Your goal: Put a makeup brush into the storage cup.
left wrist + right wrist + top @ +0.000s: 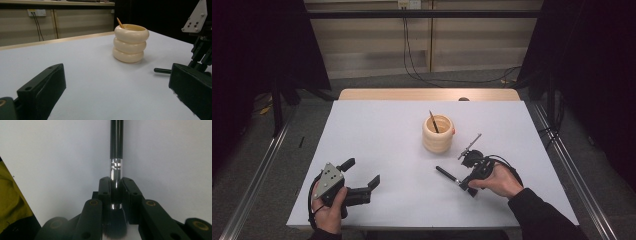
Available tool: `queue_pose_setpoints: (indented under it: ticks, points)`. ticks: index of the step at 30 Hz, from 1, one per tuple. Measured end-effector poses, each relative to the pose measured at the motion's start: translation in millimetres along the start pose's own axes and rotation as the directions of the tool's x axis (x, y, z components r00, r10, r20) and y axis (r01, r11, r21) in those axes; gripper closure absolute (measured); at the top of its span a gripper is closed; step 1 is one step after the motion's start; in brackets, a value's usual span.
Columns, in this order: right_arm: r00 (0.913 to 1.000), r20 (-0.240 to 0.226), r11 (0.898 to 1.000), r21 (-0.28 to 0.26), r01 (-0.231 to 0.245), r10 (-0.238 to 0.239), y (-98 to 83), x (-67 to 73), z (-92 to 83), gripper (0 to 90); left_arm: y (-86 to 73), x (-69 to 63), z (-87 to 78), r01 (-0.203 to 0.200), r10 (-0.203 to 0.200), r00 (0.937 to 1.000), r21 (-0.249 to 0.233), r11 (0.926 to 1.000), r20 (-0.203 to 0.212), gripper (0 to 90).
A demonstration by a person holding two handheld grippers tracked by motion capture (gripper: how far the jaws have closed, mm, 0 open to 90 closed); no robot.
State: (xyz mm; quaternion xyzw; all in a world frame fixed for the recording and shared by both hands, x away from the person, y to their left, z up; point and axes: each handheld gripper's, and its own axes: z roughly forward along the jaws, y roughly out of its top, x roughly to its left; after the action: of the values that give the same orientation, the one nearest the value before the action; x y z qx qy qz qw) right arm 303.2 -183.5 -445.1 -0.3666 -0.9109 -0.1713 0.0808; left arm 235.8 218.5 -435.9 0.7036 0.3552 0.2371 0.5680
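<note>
A cream cup (438, 134) built of three stacked rings stands right of the table's middle, with a thin brush (433, 121) leaning in it. My right gripper (465, 185) lies low on the table in front of the cup, shut on a makeup brush (447, 174). The brush's black handle (116, 142) points away from the jaws, its silver ferrule is clamped between the pads, and its dark bristles (116, 226) sit behind them. My left gripper (362, 173) rests near the front left, open and holding nothing. From there the cup (130, 43) and the handle's end (162, 70) show ahead.
A white sheet (382, 140) covers the table, and a wooden strip (427, 94) runs along its far edge. Metal rails (257, 175) flank both sides. Cables (452, 80) lie on the floor behind. A yellow surface (10, 202) shows past the table's edge.
</note>
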Motion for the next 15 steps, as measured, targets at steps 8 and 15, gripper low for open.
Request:
queue_pose_setpoints:
  ticks: [8, 15]
  points:
    - [1.0000, -0.007, 0.999, -0.049, -0.001, 0.000, -3.9, -1.3, -8.2, 78.2, 0.1, -0.1, 0.0, 0.001, -0.001, 1.0000, -0.001, 1.0000, 0.000, 0.9]
    - [1.0000, -0.006, 0.996, -0.092, 0.004, -0.005, -7.9, -4.3, -14.9, 78.2, 0.0, 0.0, -0.3, 0.005, -0.005, 1.0000, -0.003, 1.0000, -0.001, 0.9]
